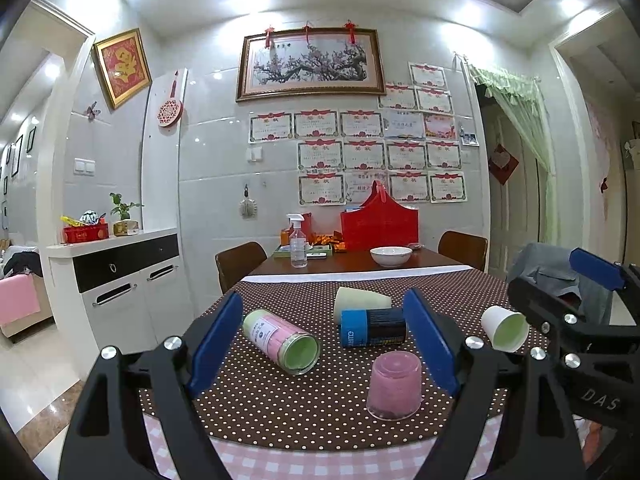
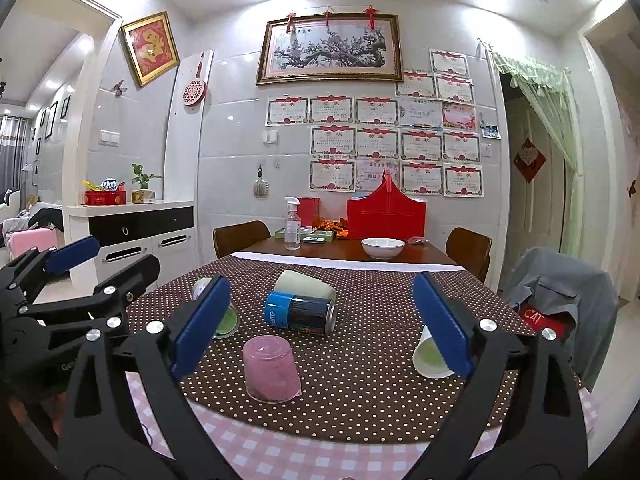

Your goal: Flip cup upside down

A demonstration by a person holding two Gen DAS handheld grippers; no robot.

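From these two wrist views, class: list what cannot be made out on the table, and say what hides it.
- White paper cup: right wrist view, the right jaws cover its upper part.
- Pink-labelled jar: right wrist view, mostly behind the jaws.
- Pale cup: left wrist view, its lower side sits behind the blue can.
- Certificates: text too small, both views.

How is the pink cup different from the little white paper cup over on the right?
The pink cup stands upside down, mouth on the dotted tablecloth; the white paper cup lies on its side, its mouth open to view. The pink cup is translucent plastic; the white paper cup is opaque with a green inside. The pink cup sits mid-table, the white paper cup nearer the right edge. Neither is held.
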